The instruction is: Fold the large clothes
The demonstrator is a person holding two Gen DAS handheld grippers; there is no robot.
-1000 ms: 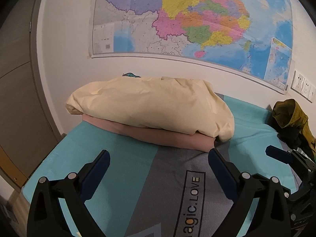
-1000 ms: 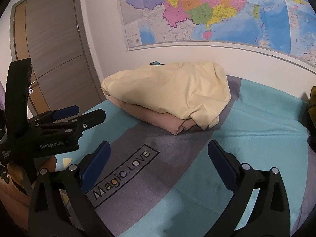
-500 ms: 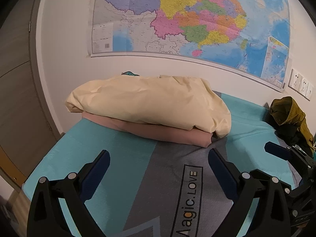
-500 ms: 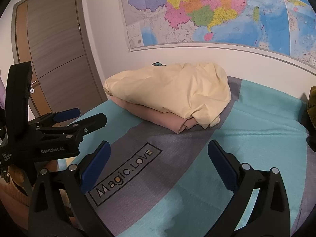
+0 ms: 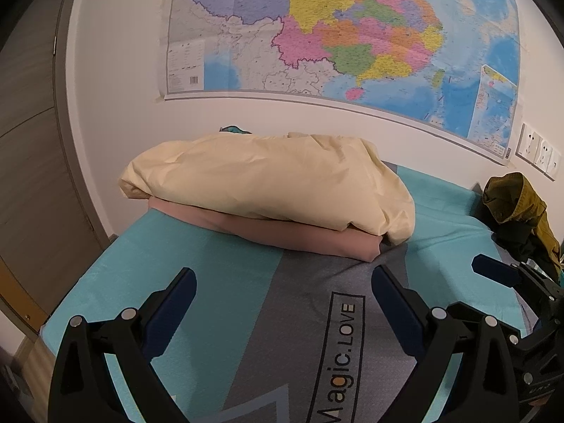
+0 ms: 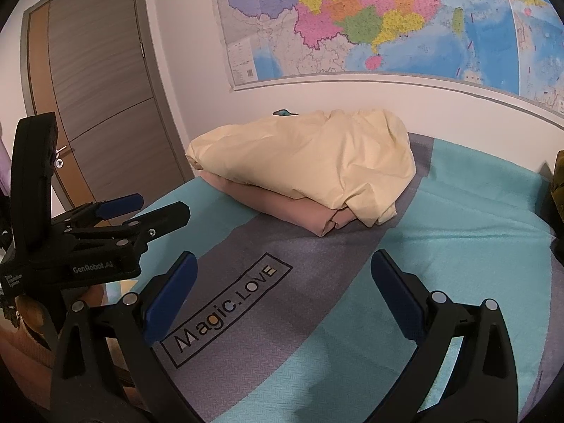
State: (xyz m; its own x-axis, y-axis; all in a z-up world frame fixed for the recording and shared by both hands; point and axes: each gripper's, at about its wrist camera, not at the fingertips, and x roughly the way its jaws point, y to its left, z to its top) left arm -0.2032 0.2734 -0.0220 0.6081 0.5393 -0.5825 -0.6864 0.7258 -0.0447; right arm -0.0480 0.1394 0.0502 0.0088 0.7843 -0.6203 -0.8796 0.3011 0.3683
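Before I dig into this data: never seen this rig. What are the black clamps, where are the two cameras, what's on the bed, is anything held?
No robot arm here: a person carries two hand-held grippers, each with a fisheye camera looking out along its fingers. The left view shows the left gripper low in frame, open and empty. The right view shows the right gripper, also open and empty; the black device at its left edge is the left gripper seen from the side. On the bed cover lies a cream cloth folded on top of a pink cloth. An olive garment is bunched at the far right. A map hangs on the wall.
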